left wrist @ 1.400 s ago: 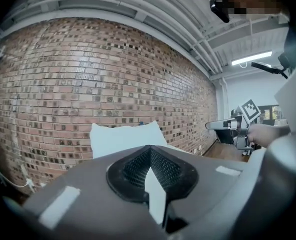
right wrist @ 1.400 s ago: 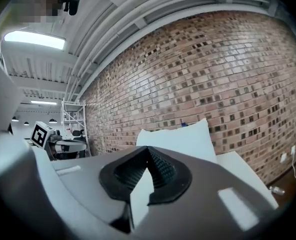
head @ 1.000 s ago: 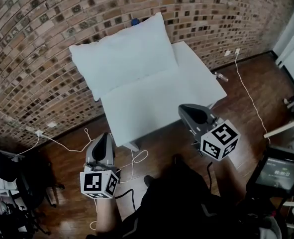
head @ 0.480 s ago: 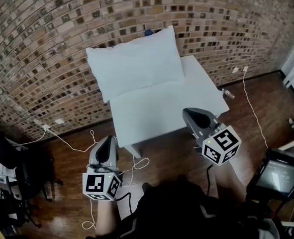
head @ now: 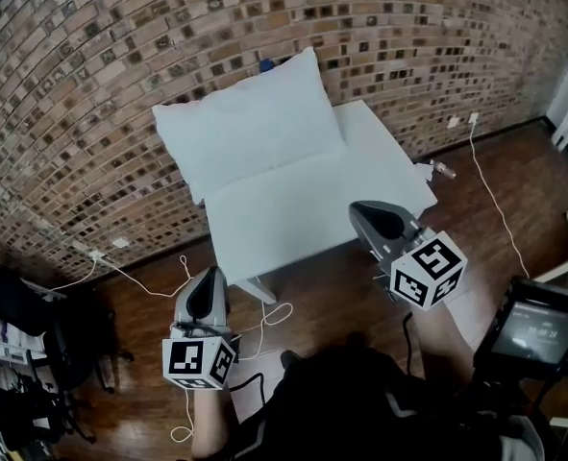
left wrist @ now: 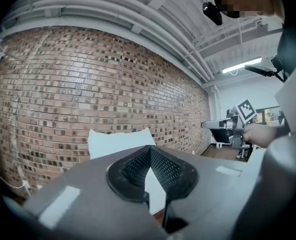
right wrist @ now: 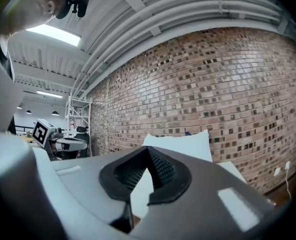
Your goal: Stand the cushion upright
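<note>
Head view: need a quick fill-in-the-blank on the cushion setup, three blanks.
The soft white rectangular cushion leans upright against the ____ wall.
Its lower edge rests on the flat ____ table.
The left gripper and right gripper are both empty, with jaws ____.
Missing words: brick; white; shut.

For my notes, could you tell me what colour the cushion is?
The cushion is white; head view.

left tongs [head: 208, 282]: jaws together, empty, level | right tongs [head: 369, 215]: jaws together, empty, level
</note>
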`<state>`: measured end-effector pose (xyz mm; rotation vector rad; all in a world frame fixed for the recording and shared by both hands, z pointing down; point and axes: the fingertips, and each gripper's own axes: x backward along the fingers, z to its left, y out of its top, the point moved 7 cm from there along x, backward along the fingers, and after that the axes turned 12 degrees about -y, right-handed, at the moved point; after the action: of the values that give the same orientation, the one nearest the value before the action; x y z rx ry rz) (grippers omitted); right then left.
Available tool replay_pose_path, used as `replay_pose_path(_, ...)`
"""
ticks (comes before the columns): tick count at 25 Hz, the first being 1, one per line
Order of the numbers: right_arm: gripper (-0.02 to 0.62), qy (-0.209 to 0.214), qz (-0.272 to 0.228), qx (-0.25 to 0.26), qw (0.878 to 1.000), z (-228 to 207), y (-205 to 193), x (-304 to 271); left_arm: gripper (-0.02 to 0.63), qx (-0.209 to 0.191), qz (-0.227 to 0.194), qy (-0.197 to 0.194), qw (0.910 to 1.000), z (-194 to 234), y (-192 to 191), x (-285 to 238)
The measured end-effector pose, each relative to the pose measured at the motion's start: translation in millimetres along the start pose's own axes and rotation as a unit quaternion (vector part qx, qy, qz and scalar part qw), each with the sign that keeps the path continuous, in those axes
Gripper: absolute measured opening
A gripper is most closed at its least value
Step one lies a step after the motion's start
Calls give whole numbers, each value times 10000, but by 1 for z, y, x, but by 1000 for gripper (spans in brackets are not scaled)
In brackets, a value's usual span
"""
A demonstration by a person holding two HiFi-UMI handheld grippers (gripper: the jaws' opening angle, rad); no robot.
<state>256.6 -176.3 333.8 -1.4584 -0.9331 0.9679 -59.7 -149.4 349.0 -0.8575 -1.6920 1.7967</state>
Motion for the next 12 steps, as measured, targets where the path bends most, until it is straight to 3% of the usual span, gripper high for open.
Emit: replay_pose_path(12, 6, 32, -28, -49, 10000, -10, 0, 4, 2, 10, 25, -23, 10000, -10, 7, -7)
